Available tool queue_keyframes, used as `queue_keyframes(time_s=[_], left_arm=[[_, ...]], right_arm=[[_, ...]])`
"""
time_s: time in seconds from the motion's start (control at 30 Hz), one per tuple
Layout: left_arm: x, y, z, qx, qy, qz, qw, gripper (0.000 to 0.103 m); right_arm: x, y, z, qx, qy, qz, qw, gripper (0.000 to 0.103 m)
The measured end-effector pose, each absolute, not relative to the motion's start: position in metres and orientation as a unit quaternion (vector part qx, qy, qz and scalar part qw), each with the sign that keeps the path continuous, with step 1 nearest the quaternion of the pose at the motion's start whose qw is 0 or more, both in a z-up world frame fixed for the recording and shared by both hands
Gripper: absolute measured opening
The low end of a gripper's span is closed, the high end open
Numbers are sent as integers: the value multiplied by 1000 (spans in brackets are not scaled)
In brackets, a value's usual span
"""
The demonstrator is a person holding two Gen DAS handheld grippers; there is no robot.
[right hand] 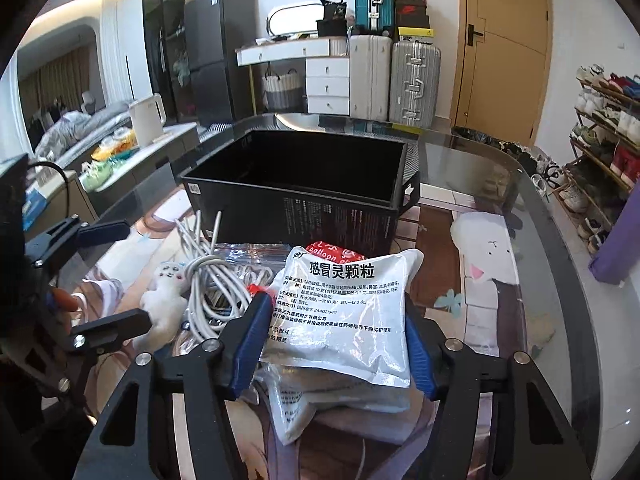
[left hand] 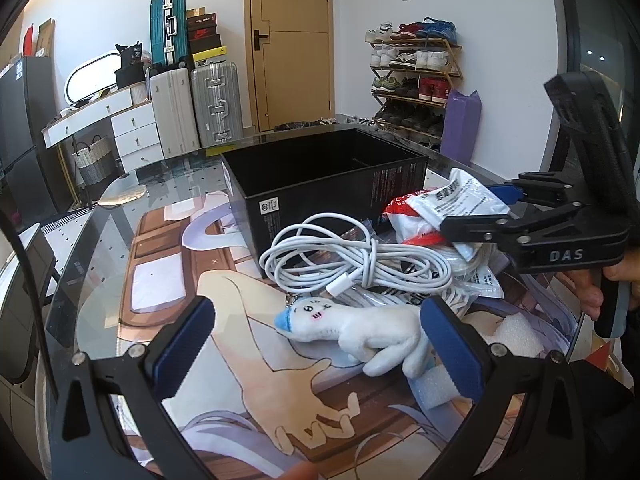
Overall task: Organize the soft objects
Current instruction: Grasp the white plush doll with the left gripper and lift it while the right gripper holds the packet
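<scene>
A white plush toy [left hand: 360, 334] with a blue tip lies on the printed mat, between the fingers of my open left gripper [left hand: 316, 344], its legs against the right pad; it also shows in the right wrist view [right hand: 164, 300]. My right gripper [right hand: 334, 344] is shut on a silver medicine sachet [right hand: 344, 312], seen in the left wrist view [left hand: 460, 200] held above the pile. A coiled white cable [left hand: 352, 260] lies on plastic bags, with a red packet [left hand: 404, 216] behind. An open black box [left hand: 320, 176] stands beyond the pile.
The glass table top [right hand: 520, 184] covers a printed mat. More sachets [right hand: 320, 404] lie under the right gripper. White foam pieces [left hand: 516, 332] lie at the right. Suitcases, drawers and a shoe rack stand beyond the table.
</scene>
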State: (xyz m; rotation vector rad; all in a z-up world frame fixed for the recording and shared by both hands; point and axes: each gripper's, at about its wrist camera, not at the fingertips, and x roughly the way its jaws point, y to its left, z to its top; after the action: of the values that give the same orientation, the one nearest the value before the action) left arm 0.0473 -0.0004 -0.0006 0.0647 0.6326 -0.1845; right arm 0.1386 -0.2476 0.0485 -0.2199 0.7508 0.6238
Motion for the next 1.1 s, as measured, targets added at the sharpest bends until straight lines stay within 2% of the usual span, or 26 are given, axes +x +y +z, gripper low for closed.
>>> queue_keyframes(time_s=[0.53, 1.1], left_arm=[[43, -15, 2, 45, 331, -102, 937, 103], [74, -4, -16, -19, 406, -128, 905, 103]], right_arm=[[120, -272, 66, -78, 336, 326, 880, 63], [114, -268, 72, -88, 332, 335, 878, 63]])
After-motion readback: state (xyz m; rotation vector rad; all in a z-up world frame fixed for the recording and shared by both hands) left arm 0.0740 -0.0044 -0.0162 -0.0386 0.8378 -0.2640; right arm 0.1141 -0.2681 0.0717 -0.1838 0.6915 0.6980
